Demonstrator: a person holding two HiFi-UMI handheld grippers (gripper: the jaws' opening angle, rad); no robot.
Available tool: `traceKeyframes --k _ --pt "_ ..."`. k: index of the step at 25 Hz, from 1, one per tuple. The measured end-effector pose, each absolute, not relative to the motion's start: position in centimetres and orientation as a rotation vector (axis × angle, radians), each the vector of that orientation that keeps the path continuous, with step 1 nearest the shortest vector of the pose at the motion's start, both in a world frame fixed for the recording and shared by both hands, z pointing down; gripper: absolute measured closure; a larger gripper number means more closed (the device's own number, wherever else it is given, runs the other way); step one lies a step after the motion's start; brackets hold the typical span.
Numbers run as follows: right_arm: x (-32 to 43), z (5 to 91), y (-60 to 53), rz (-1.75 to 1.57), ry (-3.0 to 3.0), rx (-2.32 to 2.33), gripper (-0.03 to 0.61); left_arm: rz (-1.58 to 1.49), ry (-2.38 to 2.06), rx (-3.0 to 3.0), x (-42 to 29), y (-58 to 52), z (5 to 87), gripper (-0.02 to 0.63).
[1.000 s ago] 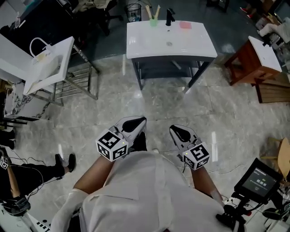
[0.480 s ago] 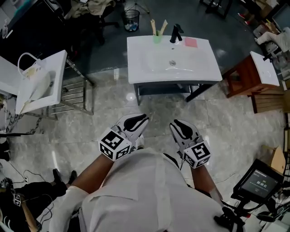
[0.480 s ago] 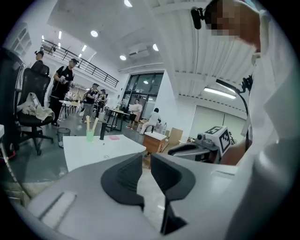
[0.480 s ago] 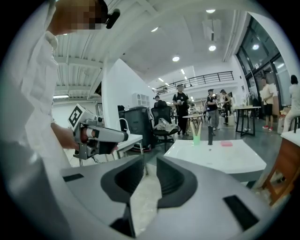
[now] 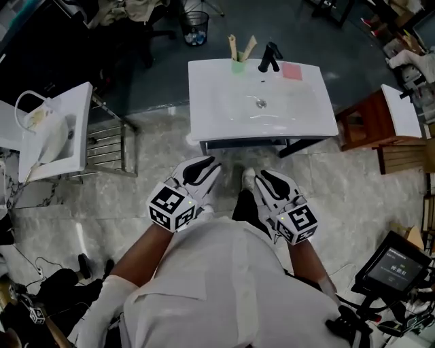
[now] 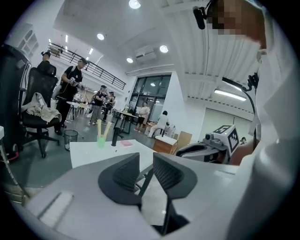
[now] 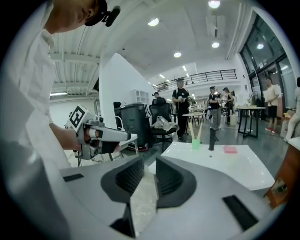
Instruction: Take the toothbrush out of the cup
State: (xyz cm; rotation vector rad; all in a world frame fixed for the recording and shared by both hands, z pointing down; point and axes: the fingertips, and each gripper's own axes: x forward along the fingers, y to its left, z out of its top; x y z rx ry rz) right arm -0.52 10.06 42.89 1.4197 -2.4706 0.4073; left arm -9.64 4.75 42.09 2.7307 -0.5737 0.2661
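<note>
No word, brand or number legible in any view. Left tool point(image 5: 202, 170) carries a marker cube point(image 5: 173, 206): black-and-white square code patterns, no letters. Second marker cube point(image 5: 297, 224) on right tool point(image 5: 270, 183), same kind of pattern. Third marker cube point(image 5: 35, 314) at lower left, pattern only. Small screen point(image 5: 394, 267), lower right of head view: pale rows of characters, too small to read.

Type of place: open-plan laboratory or workshop hall.
Fixtures: free-standing washbasin point(image 5: 217, 102) on a frame; second basin point(image 5: 54, 136) and third basin point(image 5: 399, 109) on separate stands.
Floor: polished stone tiles point(image 5: 156, 177).
Furniture: office chair point(image 6: 35, 117), work table point(image 7: 247, 108).
Building: mezzanine railing point(image 7: 206, 75), tall windows point(image 6: 152, 91), recessed ceiling lights point(image 6: 135, 3).
Equipment: monitor point(image 5: 396, 266) on a stand.
Occupants: several people point(image 7: 181, 101) standing among the tables.
</note>
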Motion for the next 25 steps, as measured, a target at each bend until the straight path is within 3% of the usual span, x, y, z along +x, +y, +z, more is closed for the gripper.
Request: traceKeyframes --k 14,25 --pt "10.3 42.8 -4.7 0.323 -2.566 1.201 0.517 0.295 -0.932 2.602 -1.3 -12.9 44.4 0.484" --pt "17.4 44.1 -10.2 0.353 -2.595 1.116 0.515 0.307 -1.164 2.476 3.3 -26.4 47.5 0.444"
